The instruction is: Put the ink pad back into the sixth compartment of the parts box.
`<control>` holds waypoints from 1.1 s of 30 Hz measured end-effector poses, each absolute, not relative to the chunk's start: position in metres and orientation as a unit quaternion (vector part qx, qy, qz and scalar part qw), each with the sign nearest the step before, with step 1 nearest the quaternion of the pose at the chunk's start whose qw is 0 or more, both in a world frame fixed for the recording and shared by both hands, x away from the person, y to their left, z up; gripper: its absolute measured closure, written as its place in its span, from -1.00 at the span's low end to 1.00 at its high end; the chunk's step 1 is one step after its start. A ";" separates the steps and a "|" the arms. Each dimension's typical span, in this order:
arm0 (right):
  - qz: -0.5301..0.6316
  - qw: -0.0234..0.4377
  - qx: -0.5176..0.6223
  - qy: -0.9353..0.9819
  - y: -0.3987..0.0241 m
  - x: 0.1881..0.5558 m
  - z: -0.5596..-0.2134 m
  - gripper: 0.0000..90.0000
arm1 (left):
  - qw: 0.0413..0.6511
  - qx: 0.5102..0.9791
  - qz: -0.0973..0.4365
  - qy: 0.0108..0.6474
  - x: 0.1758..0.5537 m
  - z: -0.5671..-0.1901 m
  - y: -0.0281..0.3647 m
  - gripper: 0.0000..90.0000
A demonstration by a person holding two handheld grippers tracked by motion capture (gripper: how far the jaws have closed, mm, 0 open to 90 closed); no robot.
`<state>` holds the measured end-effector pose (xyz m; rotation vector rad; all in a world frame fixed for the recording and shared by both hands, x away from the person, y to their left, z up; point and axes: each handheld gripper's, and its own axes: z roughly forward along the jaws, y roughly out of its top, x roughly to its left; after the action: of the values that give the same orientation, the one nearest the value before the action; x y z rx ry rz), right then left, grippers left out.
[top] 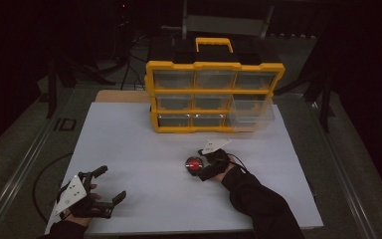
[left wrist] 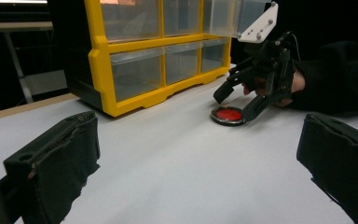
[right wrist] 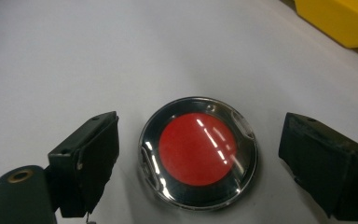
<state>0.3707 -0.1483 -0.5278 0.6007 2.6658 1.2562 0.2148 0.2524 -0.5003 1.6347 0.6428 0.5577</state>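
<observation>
right gripper [top: 202, 164] jaws wide, straddling red disc [right wrist: 198, 151] | left gripper [top: 110, 184] jaws wide | drawer contents unclear

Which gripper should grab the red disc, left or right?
Right. The right gripper already has its open jaws either side of the red disc. The left gripper sits open near the table's front-left corner, far off.

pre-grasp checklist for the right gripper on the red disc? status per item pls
1. Round red disc with a shiny metal rim lies flat on the white table top: ok.
2. Disc sits between the right gripper jaws: ok.
3. Pads touching the rim: not ok, a gap shows on each side.
4. Left gripper open and well away from the disc: ok.
5. Clear drawer of the yellow plastic organiser pulled out to receive: ok.
6. Drawer contents: cannot tell.
</observation>
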 end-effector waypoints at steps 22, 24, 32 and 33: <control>0.388 0.072 0.177 0.902 -0.140 0.372 -0.531 -0.51 | 0.605 0.706 0.240 0.278 0.215 -0.501 0.252 -1.00; 0.387 0.071 0.177 0.902 -0.140 0.372 -0.530 -0.48 | 0.604 0.707 0.241 0.278 0.215 -0.501 0.252 -1.00; 0.381 0.072 0.176 0.905 -0.139 0.372 -0.528 -0.33 | 0.603 0.708 0.240 0.277 0.215 -0.501 0.251 -1.00; 0.379 0.072 0.176 0.906 -0.139 0.372 -0.528 -0.33 | 0.603 0.708 0.240 0.277 0.215 -0.501 0.251 -1.00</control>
<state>0.3717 -0.1386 -0.5279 0.5300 2.7220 1.1398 0.2151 0.2512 -0.5009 1.6389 0.6420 0.5559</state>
